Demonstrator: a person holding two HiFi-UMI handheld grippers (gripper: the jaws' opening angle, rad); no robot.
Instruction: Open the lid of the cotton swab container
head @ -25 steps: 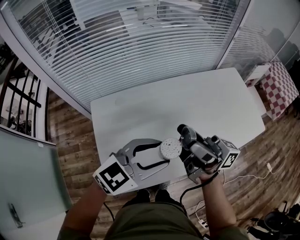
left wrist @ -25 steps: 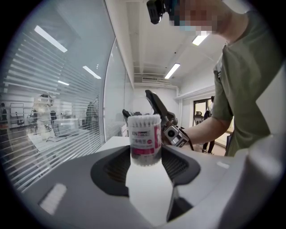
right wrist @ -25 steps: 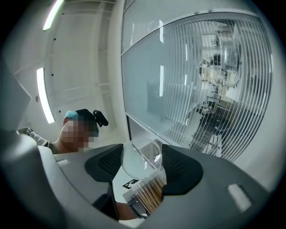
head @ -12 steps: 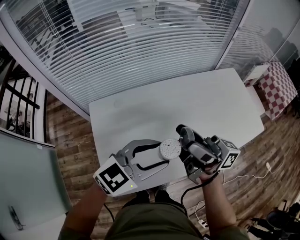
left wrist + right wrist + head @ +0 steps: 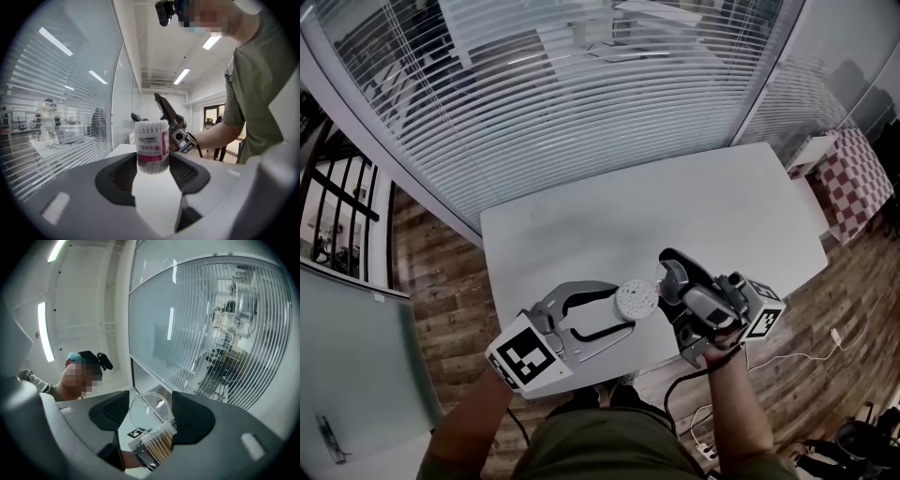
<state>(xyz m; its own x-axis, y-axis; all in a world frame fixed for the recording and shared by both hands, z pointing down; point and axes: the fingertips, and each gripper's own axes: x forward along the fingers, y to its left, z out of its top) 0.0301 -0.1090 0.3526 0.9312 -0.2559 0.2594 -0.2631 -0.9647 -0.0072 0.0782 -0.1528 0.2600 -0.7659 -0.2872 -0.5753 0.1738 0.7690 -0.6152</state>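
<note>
Over the last second little has shifted in the head view. The container point(image 5: 152, 146) has edged slightly to our left and the right tool point(image 5: 151, 416) slightly to our right, so the two look to be drawing apart.

The left tool point(image 5: 153, 179) is pressed in on the container's lower body and holds it upright above the tabletop point(image 5: 675, 206), near its front edge. In the left gripper view the white swab tips stand at the container's rim.

The right tool pinches the clear round lid point(image 5: 146, 408) on edge between its pads. In the right gripper view the lid stands tilted just above the swabs. We cannot tell whether it still touches the rim or hangs on by a hinge. We judge the opening to be nearly or wholly done, with only lifting the lid clear left to do.

The tabletop is pale, plain and bare apart from our tools. Behind it runs a glass wall with slatted blinds point(image 5: 581, 84). The floor point(image 5: 441, 281) is wood planking, with a checked cloth point(image 5: 853, 173) and a cable point(image 5: 787, 354) to our right.
</note>
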